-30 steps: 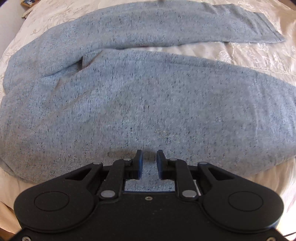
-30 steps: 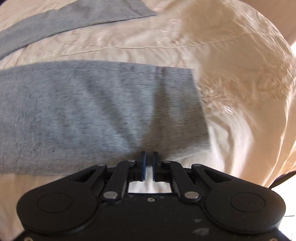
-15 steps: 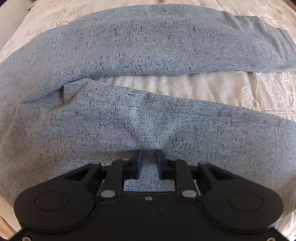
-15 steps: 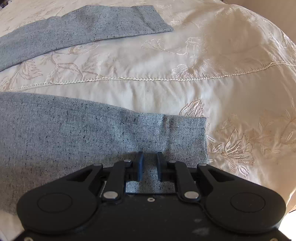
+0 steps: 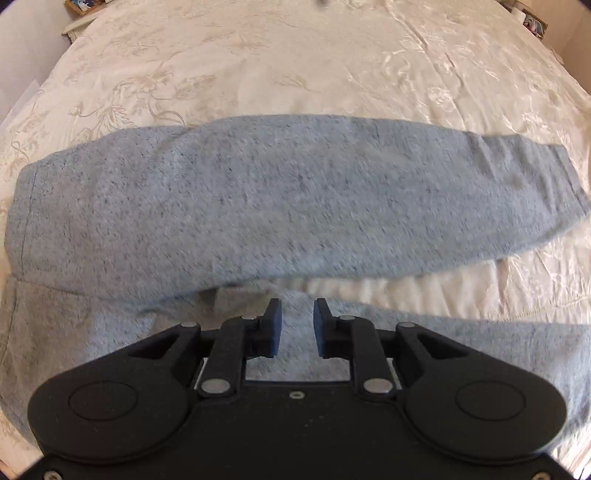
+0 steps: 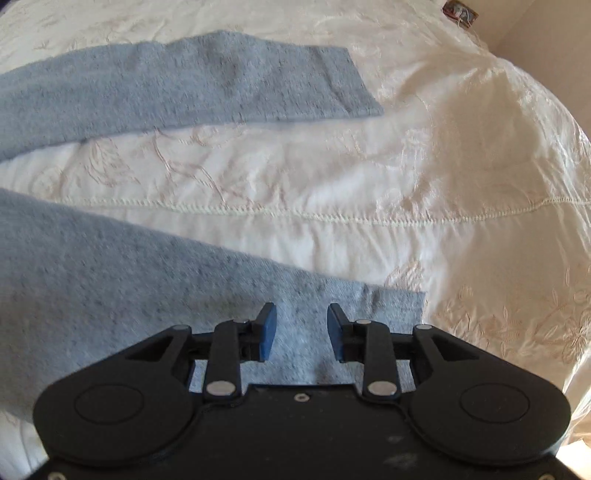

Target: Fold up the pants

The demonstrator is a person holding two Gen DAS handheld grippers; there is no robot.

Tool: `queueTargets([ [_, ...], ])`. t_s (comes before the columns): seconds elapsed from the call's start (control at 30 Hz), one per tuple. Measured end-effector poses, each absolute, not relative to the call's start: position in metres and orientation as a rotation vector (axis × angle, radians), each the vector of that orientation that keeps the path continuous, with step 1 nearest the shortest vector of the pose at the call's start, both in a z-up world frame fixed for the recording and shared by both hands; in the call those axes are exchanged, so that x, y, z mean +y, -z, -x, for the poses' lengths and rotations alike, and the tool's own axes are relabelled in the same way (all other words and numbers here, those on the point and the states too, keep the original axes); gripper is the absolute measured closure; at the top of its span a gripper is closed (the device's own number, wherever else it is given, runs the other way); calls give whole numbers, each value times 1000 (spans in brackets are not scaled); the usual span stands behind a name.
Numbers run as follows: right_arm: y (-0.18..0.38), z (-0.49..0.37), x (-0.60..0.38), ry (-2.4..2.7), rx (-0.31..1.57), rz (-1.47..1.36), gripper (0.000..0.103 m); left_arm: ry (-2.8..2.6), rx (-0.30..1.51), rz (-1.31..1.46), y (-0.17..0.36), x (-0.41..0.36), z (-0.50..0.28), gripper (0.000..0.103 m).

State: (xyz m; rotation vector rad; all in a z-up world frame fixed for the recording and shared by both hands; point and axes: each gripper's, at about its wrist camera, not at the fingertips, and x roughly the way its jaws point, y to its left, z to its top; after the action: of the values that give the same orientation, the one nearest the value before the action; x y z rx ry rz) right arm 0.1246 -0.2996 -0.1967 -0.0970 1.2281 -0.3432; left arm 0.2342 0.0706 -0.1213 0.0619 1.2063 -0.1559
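Note:
Grey speckled pants (image 5: 258, 206) lie spread flat on a cream embroidered bedspread (image 5: 295, 66), waist to the left, the two legs parted and running right. My left gripper (image 5: 297, 324) is open over the near leg close to the crotch, with cloth showing between its blue pads and nothing pinched. My right gripper (image 6: 302, 330) is open over the near leg's cuff (image 6: 391, 310). The far leg (image 6: 184, 88) lies across the top left of the right wrist view.
The bedspread's stitched seam (image 6: 332, 218) runs between the two legs. A framed item (image 5: 79, 5) stands at the far left beyond the bed, another (image 5: 533, 24) at the far right. The bed falls away at the right (image 6: 576, 332).
Both grippers have opened wider; the right one was nearly shut a second ago. Both views have tilted up, so the far leg and more bedspread show.

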Motion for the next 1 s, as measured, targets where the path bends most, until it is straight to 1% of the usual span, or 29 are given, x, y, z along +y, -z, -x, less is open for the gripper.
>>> queueTargets([
  [0.2,154,-149,-261,319,1118,-51,71,133,1243,-122,155,87,-291,76],
  [0.3,147,-162,-243,322,1092,-123,71,140,1273,-101,174,92,-317,76],
  [0.37,144,-170,-230,331,1087,-154,71,147,1260,-107,178,93,-330,76],
  [0.53,141,-189,-205,340,1050,-167,71,160,1223,-135,182,86,-359,76],
  [0.67,140,-208,-192,310,1008,-99,71,154,1231,-128,187,85,-368,76],
  [0.77,144,-233,-184,242,979,-29,71,141,1224,-100,188,88,-369,76],
  [0.87,160,-272,-176,130,1057,-10,71,118,1214,-83,189,88,-365,75],
  [0.97,182,-301,-167,44,1098,-17,75,86,1217,-78,187,86,-360,75],
  [1.0,190,-309,-165,22,1113,-3,79,76,1220,-75,187,85,-360,75],
])
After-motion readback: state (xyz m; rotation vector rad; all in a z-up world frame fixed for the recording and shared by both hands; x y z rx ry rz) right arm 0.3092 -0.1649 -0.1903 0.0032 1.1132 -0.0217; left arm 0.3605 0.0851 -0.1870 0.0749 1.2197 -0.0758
